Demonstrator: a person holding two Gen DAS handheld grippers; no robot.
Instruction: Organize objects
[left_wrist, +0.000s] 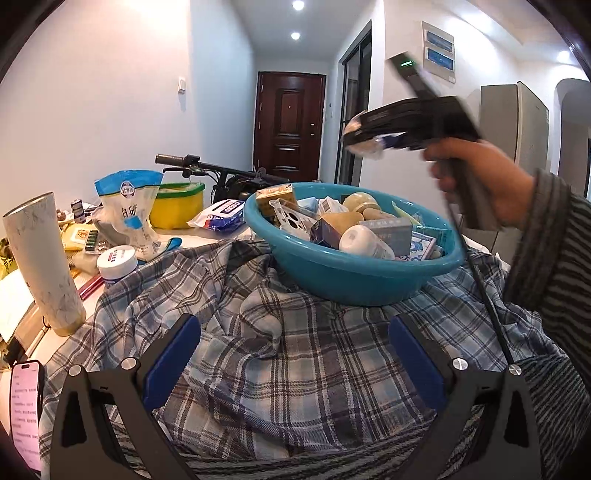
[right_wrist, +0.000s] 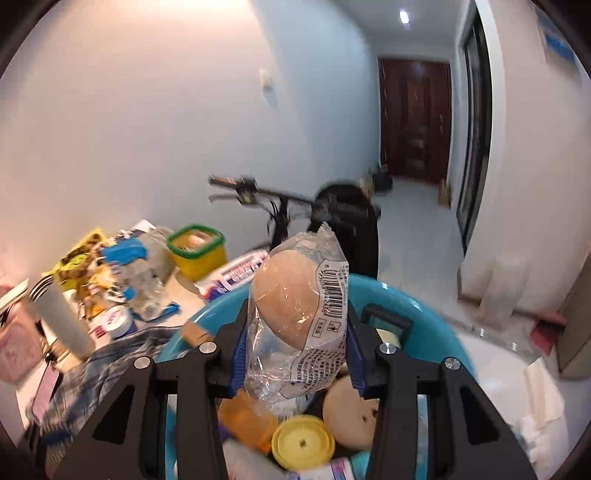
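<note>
Nearest the left wrist camera, the left gripper (left_wrist: 291, 365) hangs with its blue pads spread wide and nothing between them, over a rumpled plaid shirt (left_wrist: 280, 332) that covers the near part of the table. On the shirt, further in, sits a blue plastic basin (left_wrist: 351, 277) heaped with small boxes, jars and lids. Above the basin the right gripper (right_wrist: 295, 354) is pinching a plastic-wrapped bun (right_wrist: 291, 306), barcode label showing, clear of the heap. Toward the table's far left corner stand a white tumbler (left_wrist: 44, 262), a bag of sugar (left_wrist: 129, 214), a yellow container with a green rim (left_wrist: 177, 203) and a pack of wipes (left_wrist: 221, 216). The step in hand looks like sorting the bun out of the basin; the next move calls for carrying it to a free spot among the food items and loosening the grip gently, since the bun is soft.
</note>
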